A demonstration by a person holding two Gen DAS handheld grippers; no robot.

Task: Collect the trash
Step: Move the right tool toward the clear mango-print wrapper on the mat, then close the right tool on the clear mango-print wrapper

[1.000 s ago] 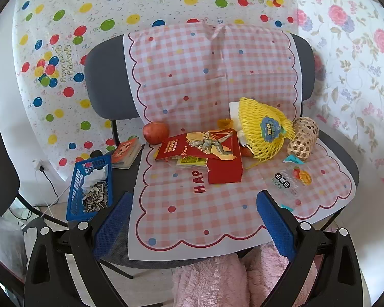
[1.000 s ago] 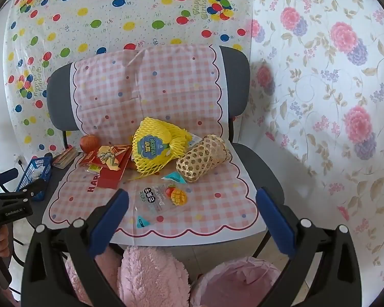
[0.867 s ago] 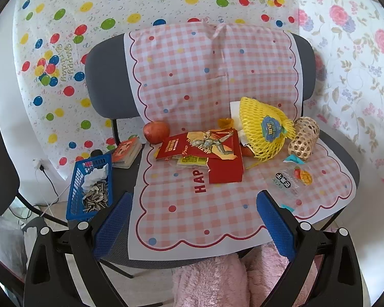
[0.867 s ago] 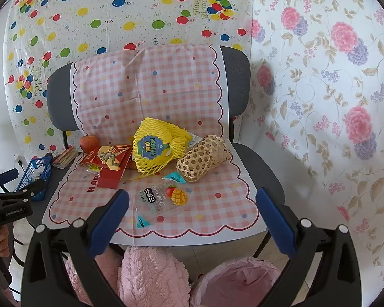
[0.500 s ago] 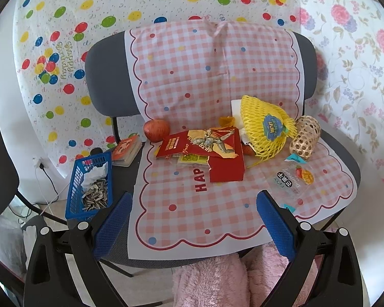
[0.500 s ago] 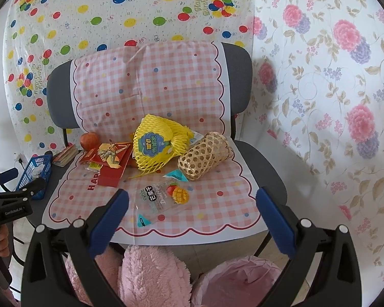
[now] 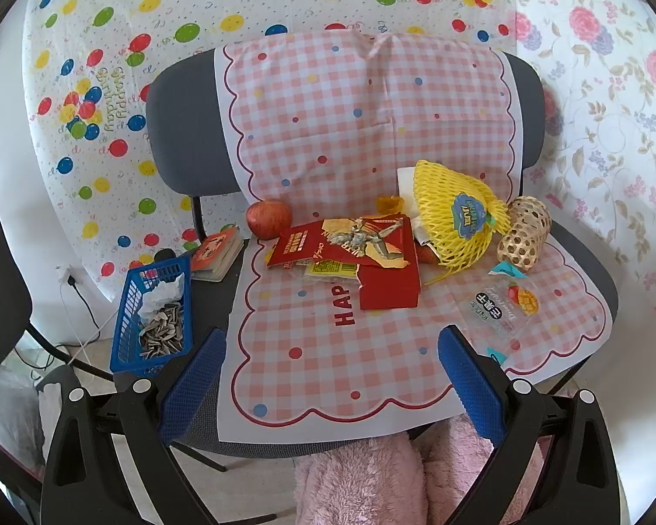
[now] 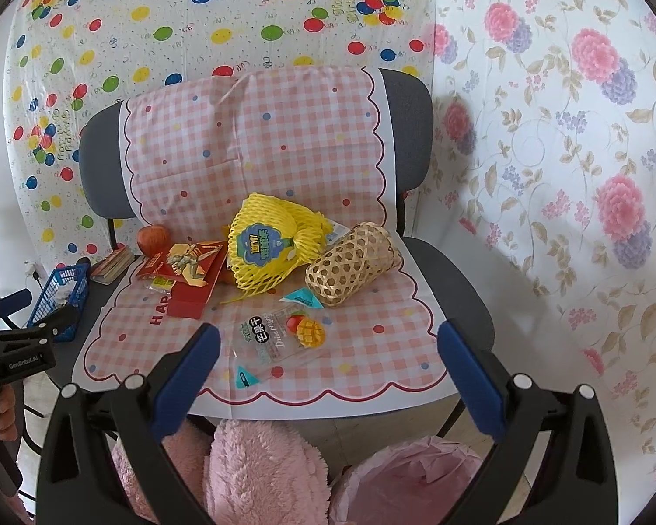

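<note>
A grey chair holds a pink checked cloth (image 7: pixel 371 350) with litter on it. A clear dried-mango wrapper (image 8: pixel 280 337) lies near the front; it also shows in the left wrist view (image 7: pixel 500 304). Torn red packaging (image 7: pixel 363 253) and a red box (image 7: pixel 389 284) lie mid-seat. A yellow foam net (image 8: pixel 266 245) and a woven bamboo cup (image 8: pixel 354 262) lie behind. My left gripper (image 7: pixel 332 372) is open and empty before the seat's front edge. My right gripper (image 8: pixel 328 363) is open and empty, just in front of the mango wrapper. A pink-lined bin (image 8: pixel 415 481) sits below the right gripper.
A red apple (image 7: pixel 269 218) sits at the back left of the seat. A blue basket (image 7: pixel 153 310) with sunflower seed shells and tissue and a small book (image 7: pixel 216 251) are at the chair's left side. Pink fluffy fabric (image 7: pixel 363 481) is under the front edge.
Both views have shifted slightly: the chair and its items sit a little lower and nearer in frame. Both grippers stay open and empty. Nothing on the seat has moved.
</note>
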